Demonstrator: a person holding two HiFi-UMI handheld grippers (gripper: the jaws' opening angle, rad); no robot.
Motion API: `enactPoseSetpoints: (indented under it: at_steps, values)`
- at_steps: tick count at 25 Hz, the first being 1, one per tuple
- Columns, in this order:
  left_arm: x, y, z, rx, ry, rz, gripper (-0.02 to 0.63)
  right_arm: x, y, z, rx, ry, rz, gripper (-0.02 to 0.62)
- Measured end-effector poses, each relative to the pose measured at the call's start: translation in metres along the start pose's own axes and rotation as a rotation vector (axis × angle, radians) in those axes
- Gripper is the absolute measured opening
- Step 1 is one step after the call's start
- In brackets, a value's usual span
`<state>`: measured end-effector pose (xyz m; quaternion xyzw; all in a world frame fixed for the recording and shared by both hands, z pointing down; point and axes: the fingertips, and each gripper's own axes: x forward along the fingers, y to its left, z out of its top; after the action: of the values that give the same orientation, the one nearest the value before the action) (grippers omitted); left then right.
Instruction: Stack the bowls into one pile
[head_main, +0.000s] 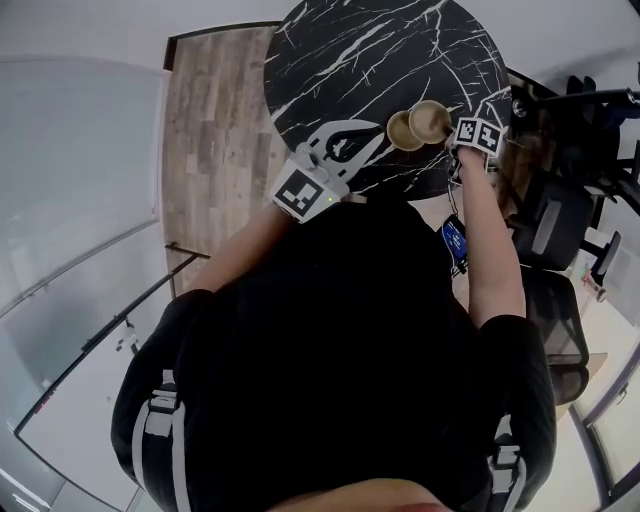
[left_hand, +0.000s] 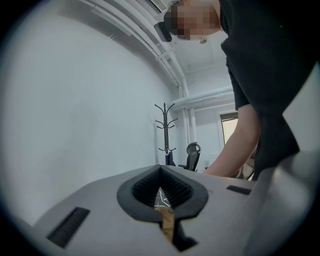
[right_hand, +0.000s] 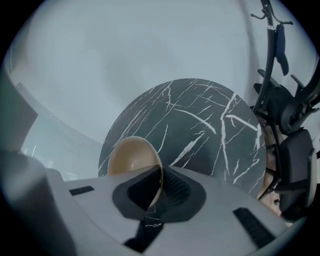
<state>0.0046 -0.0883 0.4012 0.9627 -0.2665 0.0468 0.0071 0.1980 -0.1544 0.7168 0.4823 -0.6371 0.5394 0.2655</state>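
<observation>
A round black marble table with white veins stands on a floor of grey-brown wooden planks. Both bowls are at the near right part of the table top, close to the person.

The left gripper reaches from the left towards the left tan round bowl, and its tips meet the left side of this bowl. In the left gripper view its jaws stand very close together, with only a narrow slit between the dark ribbed pads. A thin tan strip, the rim of this bowl seen from the edge, sits in the slit, so the jaws appear to be clamped on it.

The right gripper points steeply down from the right side. Its jaws are closed on the rim of the right tan round bowl. The thin rim runs upright between the two pads. The body of the bowl stays to the left of the jaws, tilted, and its smooth hollow inside faces the camera.

In the head view the two bowls are side by side, the right one a little farther. Their edges touch or overlap; I cannot tell which. I also cannot tell if the right bowl rests on the table.
</observation>
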Motion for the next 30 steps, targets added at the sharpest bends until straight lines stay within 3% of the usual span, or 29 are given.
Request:
enactPoseSetpoints:
  at_steps: [9, 17, 30]
  values:
    - [-0.028, 0.015, -0.007, -0.025, 0.013, 0.078, 0.003, 0.026, 0.032, -0.015, -0.068, 0.063, 0.014, 0.014]
    - [-0.046, 0.021, -0.012, -0.036, 0.022, 0.124, 0.003, 0.041, 0.036, -0.028, -0.141, 0.11, -0.024, 0.019]
    - [-0.047, 0.02, -0.013, -0.043, 0.023, 0.116, 0.003, 0.04, 0.033, -0.034, -0.15, 0.118, -0.028, 0.038]
